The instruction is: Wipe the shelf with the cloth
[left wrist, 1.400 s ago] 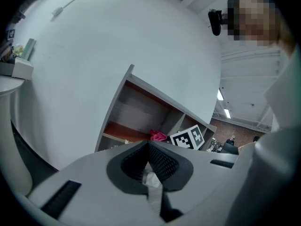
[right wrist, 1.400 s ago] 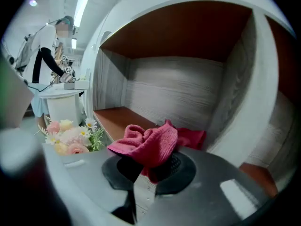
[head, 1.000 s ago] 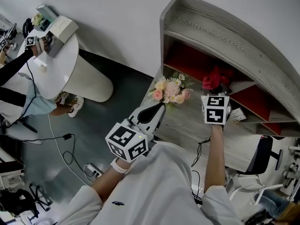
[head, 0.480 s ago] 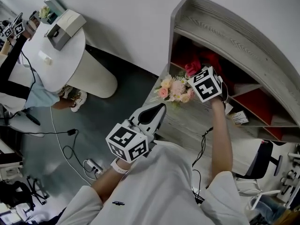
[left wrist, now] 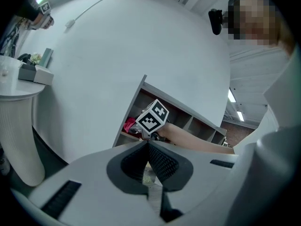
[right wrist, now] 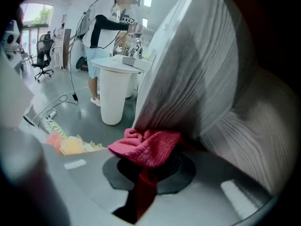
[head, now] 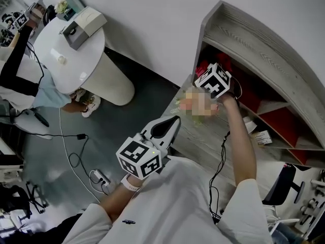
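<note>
The right gripper (right wrist: 148,169) is clenched on the cloth (right wrist: 146,147). A red knitted wad bulges out beyond the jaw tips, and a strip of it hangs down between the pads. In the head view this gripper sits upper centre-right of the frame, reaching into the left-end compartment of the shelf (head: 264,50). In the right gripper view the wad lies against the grey wood-grain panel, at or very near its inner corner. Whether it presses firmly on the board cannot be told.

Procedure for the wipe, as I judge it:
- Hold the jaws tight; the wad is bunched and could work loose under drag.
- Lead with the cloth, not the jaw tips, so only fabric meets the wood.
- Stroke along the grain, out of the corner toward the open edge.
- Clear the flowers (right wrist: 70,145), which lie just beside the compartment at lower left of the right gripper view.

The left gripper (left wrist: 149,150) has its jaws together with nothing between them. It is held back at lower centre of the head view, well apart from the shelf.

Count: two grippers, one cloth, one shelf unit, one bunch of flowers. The red-backed compartments are several; an exact number cannot be read. At upper left stands one round white table (head: 61,78), with one other person beside it.
</note>
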A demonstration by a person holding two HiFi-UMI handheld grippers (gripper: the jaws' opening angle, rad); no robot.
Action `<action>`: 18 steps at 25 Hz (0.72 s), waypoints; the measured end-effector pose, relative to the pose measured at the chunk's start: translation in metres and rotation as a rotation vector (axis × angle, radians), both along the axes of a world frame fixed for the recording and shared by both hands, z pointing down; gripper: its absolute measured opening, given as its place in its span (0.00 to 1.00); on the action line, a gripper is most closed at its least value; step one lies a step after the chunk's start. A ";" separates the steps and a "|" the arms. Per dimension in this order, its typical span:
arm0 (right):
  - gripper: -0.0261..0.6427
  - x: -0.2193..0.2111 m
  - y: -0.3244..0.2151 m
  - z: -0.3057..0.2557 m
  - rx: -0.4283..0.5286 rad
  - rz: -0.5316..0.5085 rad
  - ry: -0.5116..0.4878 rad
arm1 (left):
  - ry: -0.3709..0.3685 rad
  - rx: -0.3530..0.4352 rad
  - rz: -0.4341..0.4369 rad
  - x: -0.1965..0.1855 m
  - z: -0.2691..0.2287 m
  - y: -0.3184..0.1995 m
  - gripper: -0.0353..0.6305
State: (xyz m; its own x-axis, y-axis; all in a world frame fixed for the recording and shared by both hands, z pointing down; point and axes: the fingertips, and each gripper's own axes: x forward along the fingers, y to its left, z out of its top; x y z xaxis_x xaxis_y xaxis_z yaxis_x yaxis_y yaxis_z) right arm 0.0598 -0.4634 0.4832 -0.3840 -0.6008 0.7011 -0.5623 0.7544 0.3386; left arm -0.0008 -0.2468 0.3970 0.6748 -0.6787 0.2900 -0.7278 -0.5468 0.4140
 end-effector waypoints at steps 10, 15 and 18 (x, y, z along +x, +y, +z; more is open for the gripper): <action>0.12 0.009 -0.015 -0.062 0.304 0.085 -0.173 | -0.008 0.002 -0.005 -0.001 0.000 0.004 0.05; 0.12 0.005 0.001 -0.102 0.478 0.045 -0.253 | -0.003 0.013 0.014 0.010 -0.003 0.005 0.05; 0.12 -0.001 0.020 -0.121 0.565 0.003 -0.309 | -0.004 0.017 0.027 0.016 -0.004 0.004 0.05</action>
